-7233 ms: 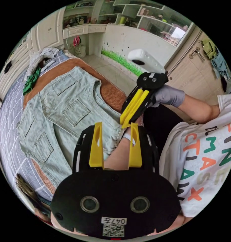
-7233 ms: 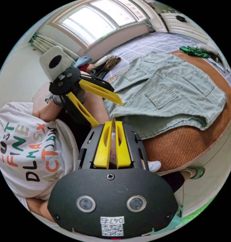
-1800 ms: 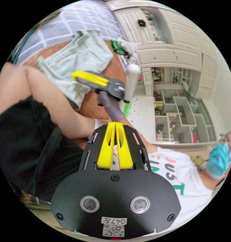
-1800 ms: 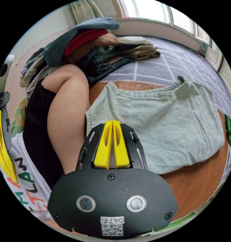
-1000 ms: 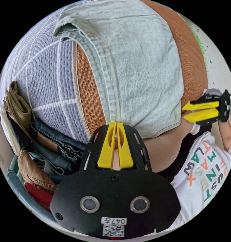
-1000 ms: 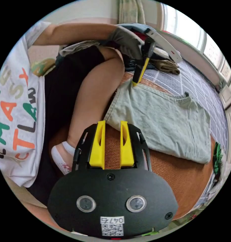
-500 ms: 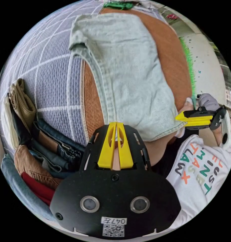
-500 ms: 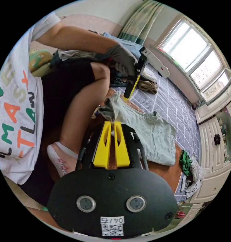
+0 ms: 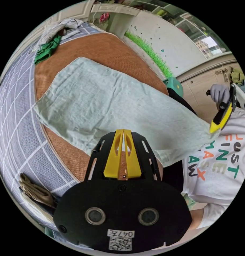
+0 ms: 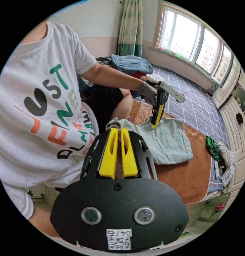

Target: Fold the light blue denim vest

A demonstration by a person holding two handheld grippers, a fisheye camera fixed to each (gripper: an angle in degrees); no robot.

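While its far end lies on the brown mat (image 9: 101,48), the light blue denim vest (image 9: 106,101) is lifted by two near corners, the left gripper (image 9: 123,131) and right gripper (image 10: 116,130) each clenched on one.

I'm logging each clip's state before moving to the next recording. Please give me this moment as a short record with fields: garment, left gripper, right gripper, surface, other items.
garment: denim vest, already folded over, near edge lifted off the mat
left gripper: jaws closed on one near corner of the vest
right gripper: jaws closed on the other near corner
surface: orange woven mat over a checked grey bed cover
other items: green cloth at the far end
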